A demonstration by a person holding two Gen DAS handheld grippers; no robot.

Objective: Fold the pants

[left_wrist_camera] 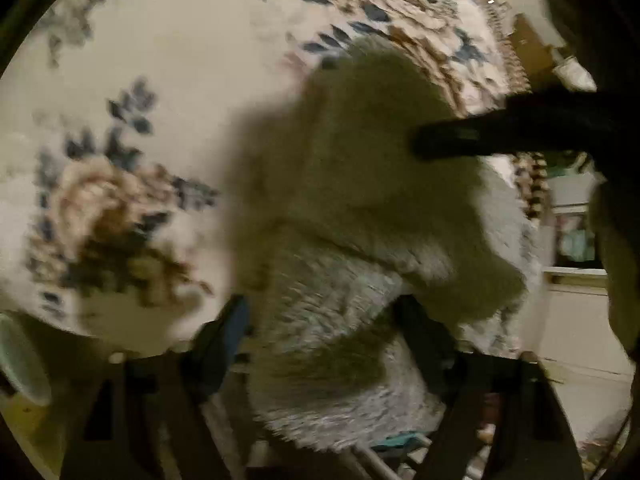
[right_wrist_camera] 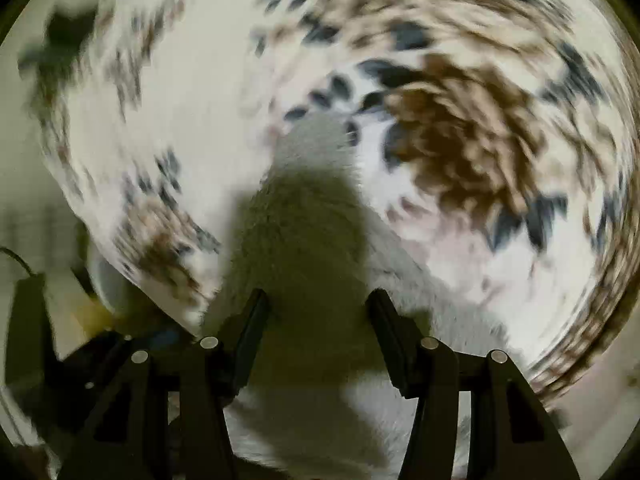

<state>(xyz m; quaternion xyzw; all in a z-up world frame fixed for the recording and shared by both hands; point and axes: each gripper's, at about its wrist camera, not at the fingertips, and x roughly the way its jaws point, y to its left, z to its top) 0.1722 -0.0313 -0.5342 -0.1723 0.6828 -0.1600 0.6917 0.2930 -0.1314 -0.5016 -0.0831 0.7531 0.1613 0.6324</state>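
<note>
The pants point(left_wrist_camera: 344, 208) are fluffy, pale grey-white fleece, lying bunched on a floral rug point(left_wrist_camera: 168, 60). In the left wrist view the fabric fills the space between the fingers of my left gripper point(left_wrist_camera: 324, 316), which look closed onto a thick fold of it. A black finger of the other gripper point(left_wrist_camera: 452, 140) reaches in from the right over the pants. In the right wrist view the pants point(right_wrist_camera: 312, 240) run between the fingers of my right gripper point(right_wrist_camera: 318, 304), whose jaws stand wide apart with fabric in the gap. Both views are motion-blurred.
The cream rug with blue and brown flowers point(right_wrist_camera: 460, 140) covers most of the floor. Its fringed edge point(left_wrist_camera: 516, 64) is at the right, with furniture and clutter point(left_wrist_camera: 576, 216) beyond it. Bare floor point(right_wrist_camera: 36, 208) shows at the left.
</note>
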